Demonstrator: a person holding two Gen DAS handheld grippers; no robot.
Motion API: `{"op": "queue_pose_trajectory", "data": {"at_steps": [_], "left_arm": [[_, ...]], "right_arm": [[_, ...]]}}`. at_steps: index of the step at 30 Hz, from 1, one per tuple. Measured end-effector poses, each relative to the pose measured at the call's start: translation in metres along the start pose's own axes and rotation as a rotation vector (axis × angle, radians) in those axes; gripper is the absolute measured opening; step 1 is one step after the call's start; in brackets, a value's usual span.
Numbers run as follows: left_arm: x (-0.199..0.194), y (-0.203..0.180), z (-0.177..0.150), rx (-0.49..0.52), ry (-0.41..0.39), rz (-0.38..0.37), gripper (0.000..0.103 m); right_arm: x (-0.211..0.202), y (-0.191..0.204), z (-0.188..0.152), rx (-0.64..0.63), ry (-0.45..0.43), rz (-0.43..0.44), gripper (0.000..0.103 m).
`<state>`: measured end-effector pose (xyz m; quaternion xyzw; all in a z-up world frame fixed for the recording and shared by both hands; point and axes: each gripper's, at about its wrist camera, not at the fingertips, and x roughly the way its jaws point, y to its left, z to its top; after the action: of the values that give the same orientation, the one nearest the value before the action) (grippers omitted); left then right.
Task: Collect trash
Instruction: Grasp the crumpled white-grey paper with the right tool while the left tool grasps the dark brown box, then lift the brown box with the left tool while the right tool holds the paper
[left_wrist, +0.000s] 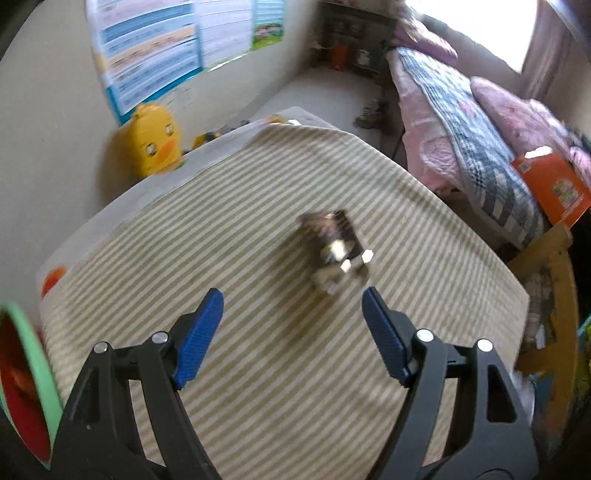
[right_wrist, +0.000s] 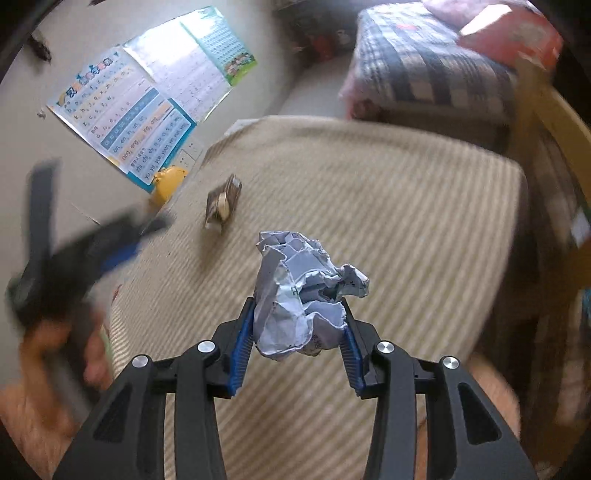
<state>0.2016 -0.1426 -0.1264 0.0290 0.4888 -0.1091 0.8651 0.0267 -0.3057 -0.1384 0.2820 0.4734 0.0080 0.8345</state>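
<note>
A crumpled ball of white printed paper (right_wrist: 299, 295) sits between the blue pads of the right gripper (right_wrist: 300, 317), which are clenched against its two sides; the upper part of the ball bulges out beyond the fingertips. The ball hangs above the striped cloth (right_wrist: 388, 221) that covers the table, over the middle of the cloth's near half in the right wrist view.

A second piece of trash, a small dark wrapper (left_wrist: 334, 251) with shiny patches, lies flat on the cloth. In the left wrist view it is just ahead of the left gripper (left_wrist: 291, 301), nearer the right-hand fingertip than the other, and not between the jaws. Those jaws stand wide apart with only striped cloth between the pads. In the right wrist view the wrapper (right_wrist: 222, 203) lies towards the far left edge of the cloth, and the blurred left gripper (right_wrist: 122, 240) comes in over the left edge, held by a hand (right_wrist: 55, 354).

At the left edge of the cloth a green rim (left_wrist: 40, 369) with a red inside shows. Beyond the far left corner stands a yellow duck toy (left_wrist: 153, 142) beneath the wall posters (left_wrist: 147, 48). Beyond the right edge lies a bed with a checked quilt (left_wrist: 469, 136) and an orange box (left_wrist: 554, 188).
</note>
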Motion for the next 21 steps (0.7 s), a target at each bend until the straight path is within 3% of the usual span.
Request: {"op": "queue_pose_trajectory", "data": {"at_steps": [8,12,14,15,21], "left_arm": [[0.053,-0.017,0.025,-0.029,0.079,-0.024,0.074],[0.077,-0.024,0.029,0.004,0.153,0.009,0.074],[0.080,-0.025,0.030,0.007,0.152,0.009,0.064],[0.082,-0.027,0.030,0.012,0.161,0.009,0.051],[0.063,-0.023,0.025,-0.005,0.122,-0.022,0.047]], "right_arm": [[-0.007,0.001,-0.002,0.000,-0.019,0.013,0.041],[-0.007,-0.008,-0.004,0.021,-0.019,0.012,0.041],[-0.007,-0.011,-0.005,0.029,-0.019,0.011,0.041],[-0.008,-0.011,-0.006,0.031,-0.020,0.011,0.041],[-0.010,-0.013,-0.006,0.030,-0.023,0.009,0.041]]}}
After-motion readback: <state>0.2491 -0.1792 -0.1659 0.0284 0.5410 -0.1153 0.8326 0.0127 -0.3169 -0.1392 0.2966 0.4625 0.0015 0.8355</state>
